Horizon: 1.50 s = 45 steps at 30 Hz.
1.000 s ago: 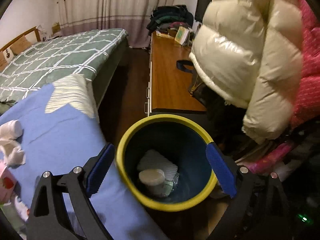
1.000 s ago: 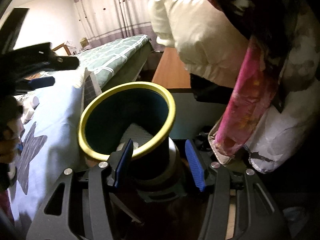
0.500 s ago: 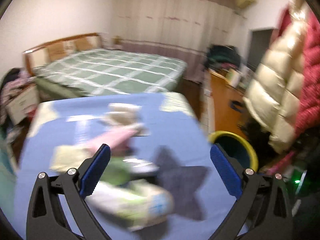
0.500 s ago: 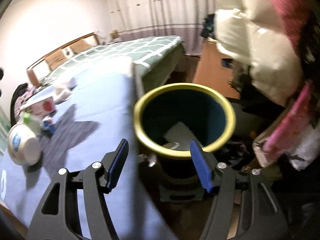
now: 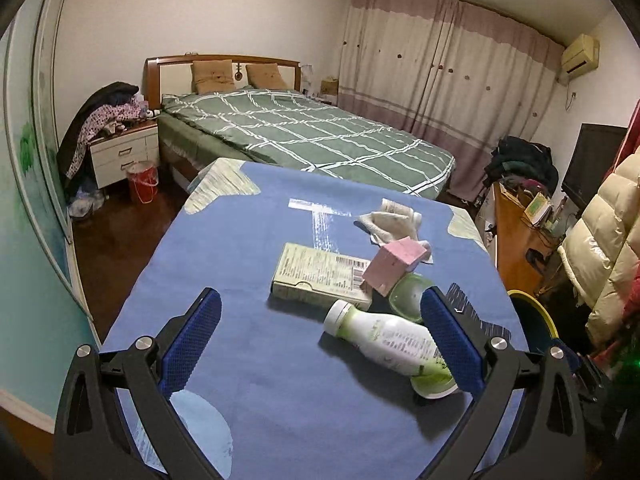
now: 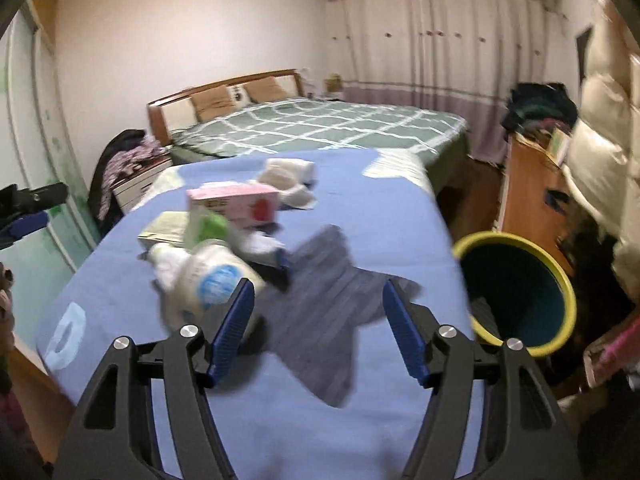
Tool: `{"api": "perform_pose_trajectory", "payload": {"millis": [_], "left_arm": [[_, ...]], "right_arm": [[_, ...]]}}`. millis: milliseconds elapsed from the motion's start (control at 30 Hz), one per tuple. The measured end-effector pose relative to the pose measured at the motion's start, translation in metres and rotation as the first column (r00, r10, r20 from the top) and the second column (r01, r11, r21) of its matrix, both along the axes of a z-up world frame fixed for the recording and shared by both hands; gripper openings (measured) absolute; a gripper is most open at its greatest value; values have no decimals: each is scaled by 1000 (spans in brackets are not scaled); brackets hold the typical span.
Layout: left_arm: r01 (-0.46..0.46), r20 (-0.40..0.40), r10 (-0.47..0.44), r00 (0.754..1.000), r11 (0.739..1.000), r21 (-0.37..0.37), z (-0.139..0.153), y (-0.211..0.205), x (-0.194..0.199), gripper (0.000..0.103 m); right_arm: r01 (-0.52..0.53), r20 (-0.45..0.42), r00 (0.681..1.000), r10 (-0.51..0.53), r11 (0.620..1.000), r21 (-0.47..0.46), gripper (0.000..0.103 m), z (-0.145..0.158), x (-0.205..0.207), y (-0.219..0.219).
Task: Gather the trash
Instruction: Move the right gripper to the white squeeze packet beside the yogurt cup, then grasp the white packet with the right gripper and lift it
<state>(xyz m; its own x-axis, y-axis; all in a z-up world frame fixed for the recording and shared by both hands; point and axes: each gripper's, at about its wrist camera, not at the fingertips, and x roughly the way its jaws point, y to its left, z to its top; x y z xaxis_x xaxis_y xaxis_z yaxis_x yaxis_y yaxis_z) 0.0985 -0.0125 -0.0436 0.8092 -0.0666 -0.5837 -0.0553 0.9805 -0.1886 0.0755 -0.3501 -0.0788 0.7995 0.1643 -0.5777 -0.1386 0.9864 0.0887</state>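
Observation:
Trash lies on a blue-covered table (image 5: pixel 248 264): a white and green bottle (image 5: pixel 390 342) on its side, a flat green carton (image 5: pixel 320 276), a pink box (image 5: pixel 396 264), a green cup (image 5: pixel 408 290) and crumpled tissue (image 5: pixel 394 222). My left gripper (image 5: pixel 320 344) is open and empty above the table, its right finger close to the bottle. My right gripper (image 6: pixel 318 330) is open and empty over the grey star print (image 6: pixel 324 312); the bottle (image 6: pixel 204 280) lies by its left finger. The blue bin with a yellow rim (image 6: pixel 516 288) stands right of the table.
A bed with a green checked cover (image 5: pixel 312 136) stands behind the table. A wooden desk (image 6: pixel 528 188) and hanging puffy coats (image 6: pixel 604 120) are on the right beside the bin. A nightstand (image 5: pixel 122 154) and red bucket (image 5: pixel 142 178) are at the far left.
Both grippers have swung left from the bin to the table. The right gripper has let go of the bin and opened wider. The left gripper stays open.

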Motion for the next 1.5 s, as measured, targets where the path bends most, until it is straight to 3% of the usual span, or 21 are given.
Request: {"api": "perform_pose_trajectory", "payload": {"millis": [133, 200, 300, 367, 567, 900, 933, 967, 1000, 1233, 1500], "left_arm": [[7, -3, -7, 1000, 1000, -5, -5, 4, -4, 98], [2, -5, -2, 1000, 1000, -6, -6, 6, -6, 98], [-10, -10, 10, 1000, 1000, -6, -9, 10, -6, 98], [-21, -14, 20, 1000, 1000, -11, -10, 10, -2, 98], [-14, -39, 13, 999, 1000, -11, -16, 4, 11, 98], [7, -69, -8, 998, 1000, -8, -26, -6, 23, 98], [7, -69, -8, 998, 1000, -8, -27, -7, 23, 98], [8, -70, -9, 998, 1000, -8, -27, -6, 23, 98], [8, -70, -8, 997, 1000, -7, -27, -6, 23, 98], [15, -64, -15, 998, 1000, -7, -28, -9, 23, 98], [41, -69, -41, 997, 999, 1, -31, -20, 23, 98]], "right_arm": [[-4, -8, 1000, 4, 1000, -19, 63, -1, 24, 11], [-45, -65, 997, 47, 999, 24, 48, -11, 46, 7], [-110, -150, 983, 109, 994, 0, 32, -31, 74, 8], [-144, -180, 974, 138, 989, -24, 27, -41, 89, 12], [-265, -203, 944, 259, 964, -4, 26, -49, 103, 22], [-292, -236, 925, 297, 955, 55, 25, -51, 129, 24], [-292, -239, 924, 300, 954, 66, 22, -52, 130, 23], [-293, -243, 922, 300, 954, 65, 10, -53, 131, 24], [-296, -247, 921, 300, 954, 54, 8, -55, 131, 26], [-255, -207, 942, 263, 965, 65, 6, -48, 115, 16], [-238, -153, 956, 252, 965, 109, 6, -27, 70, -9]]}}
